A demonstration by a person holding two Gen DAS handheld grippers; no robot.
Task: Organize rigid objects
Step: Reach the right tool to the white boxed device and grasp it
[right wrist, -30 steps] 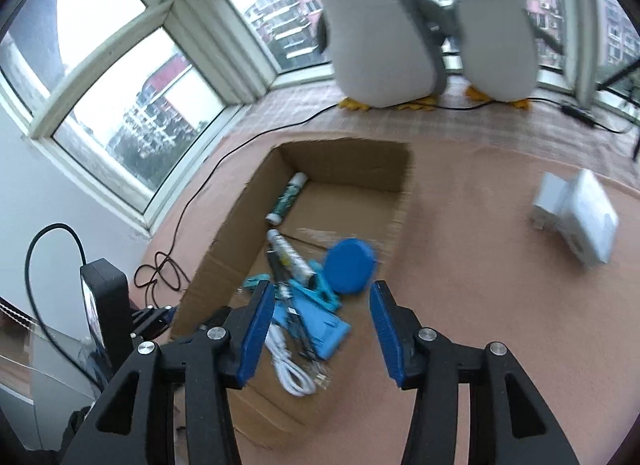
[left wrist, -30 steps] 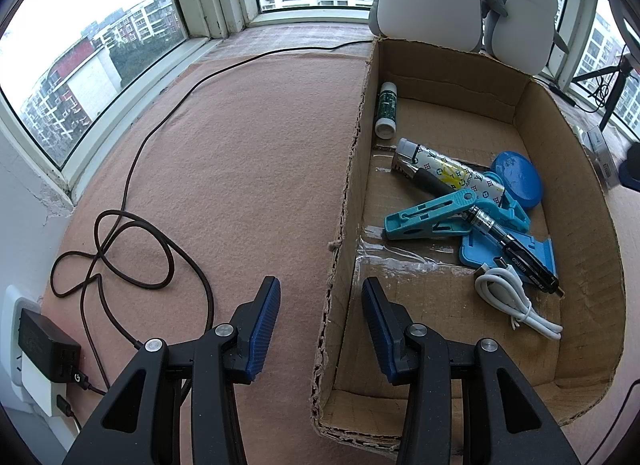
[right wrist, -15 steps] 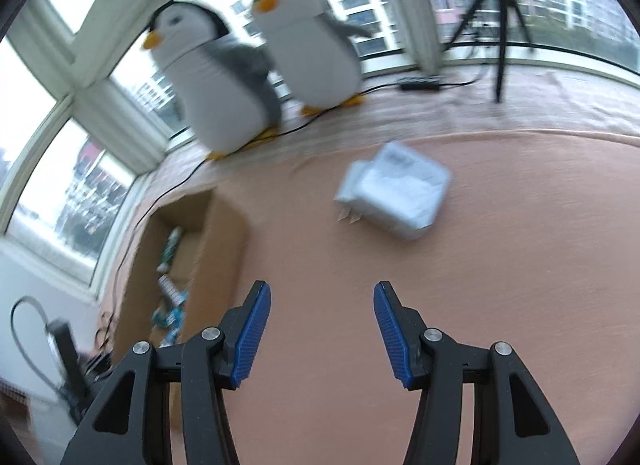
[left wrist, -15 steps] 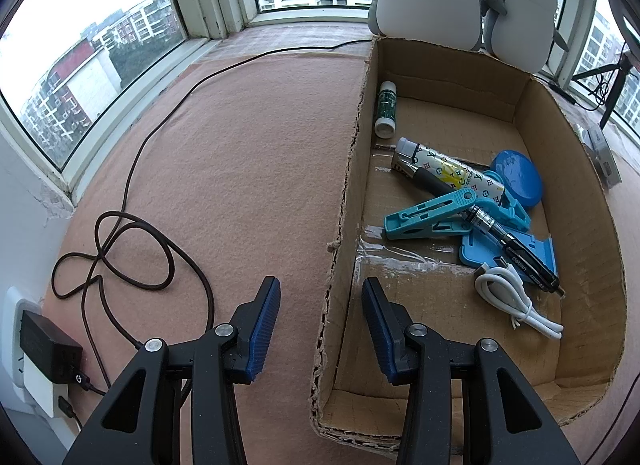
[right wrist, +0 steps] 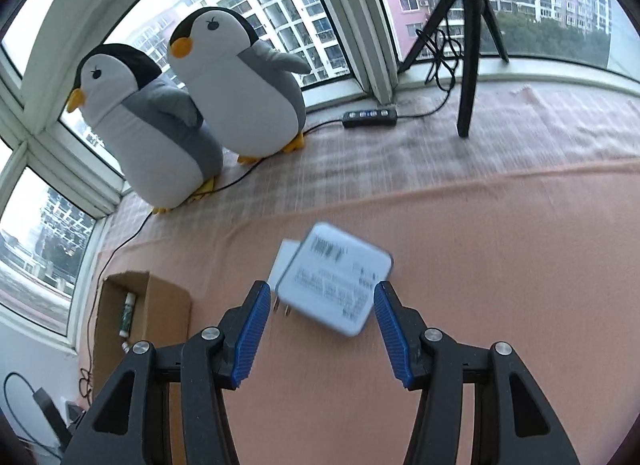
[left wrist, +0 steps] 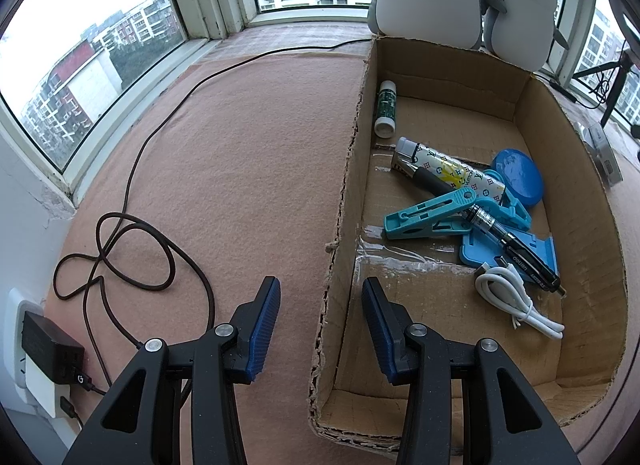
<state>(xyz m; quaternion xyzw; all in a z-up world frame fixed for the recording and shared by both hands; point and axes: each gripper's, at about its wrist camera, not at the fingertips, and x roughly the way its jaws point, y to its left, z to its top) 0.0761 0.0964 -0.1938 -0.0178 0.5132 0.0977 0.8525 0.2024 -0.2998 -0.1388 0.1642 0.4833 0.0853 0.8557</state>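
An open cardboard box point(left wrist: 536, 105) lies on the pink felt mat. It holds a green-and-white tube point(left wrist: 386, 109), a patterned tube point(left wrist: 452, 171), a round blue lid point(left wrist: 518, 177), a teal clip point(left wrist: 428, 219), a black pen point(left wrist: 516, 249) and a coiled white cable point(left wrist: 508, 293). My left gripper point(left wrist: 320, 297) hovers open over the box's near left wall, one finger on each side, gripping nothing. My right gripper point(right wrist: 320, 305) is open above the mat. A white charger block point(right wrist: 336, 281) lies flat just beyond and between its fingertips, untouched. The box point(right wrist: 164, 297) sits far left in that view.
Two plush penguins point(right wrist: 192, 113) stand by the window behind the box. A black tripod point(right wrist: 468, 45) and a power strip point(right wrist: 370, 117) sit on the far ledge. A looped dark cable point(left wrist: 120, 249) and a wall adapter point(left wrist: 44, 349) lie left of the box.
My right gripper swung away from the box toward the right and closed in on the white charger, which now lies between its fingertips. My left gripper stayed still.
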